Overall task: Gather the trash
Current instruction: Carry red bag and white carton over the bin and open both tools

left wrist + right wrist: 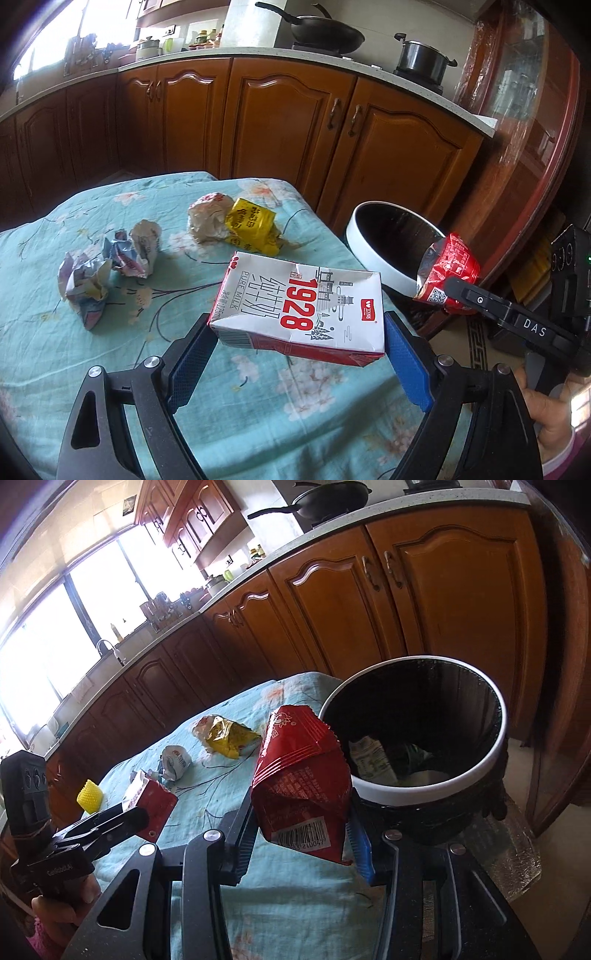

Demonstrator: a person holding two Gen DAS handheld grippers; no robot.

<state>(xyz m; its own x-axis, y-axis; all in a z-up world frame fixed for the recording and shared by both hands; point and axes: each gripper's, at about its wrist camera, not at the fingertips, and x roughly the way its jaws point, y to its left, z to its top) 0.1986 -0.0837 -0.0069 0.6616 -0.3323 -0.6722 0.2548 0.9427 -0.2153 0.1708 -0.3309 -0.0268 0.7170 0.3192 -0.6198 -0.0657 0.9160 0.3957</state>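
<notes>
Midway through the job, by the look of it. Right claw (pixel 301 843) pinched on a red snack bag (pixel 301 775), held in the air just beside the rim of the trash bin (pixel 436 784), not yet over the opening. Left claw (pixel 295 350) closed on a flattened milk carton (pixel 301 308), lifted clear of the desk (pixel 44 332) and well short of the bin. Already inside the bin: a few discarded wrappers at the bottom (exact count hard to tell in the dark interior). Left on the flowered cloth: a yellow wrapper (pixel 253 225) touching a pale crumpled bag (pixel 207 218), and two crumpled paper wads (pixel 107 266) near each other further left. Also a small yellow ribbed object (pixel 89 794) at the desk's far edge in the right wrist view (trash or not, cannot tell). Remaining, as judged: both held pieces to drop, then at least four more to collect.
</notes>
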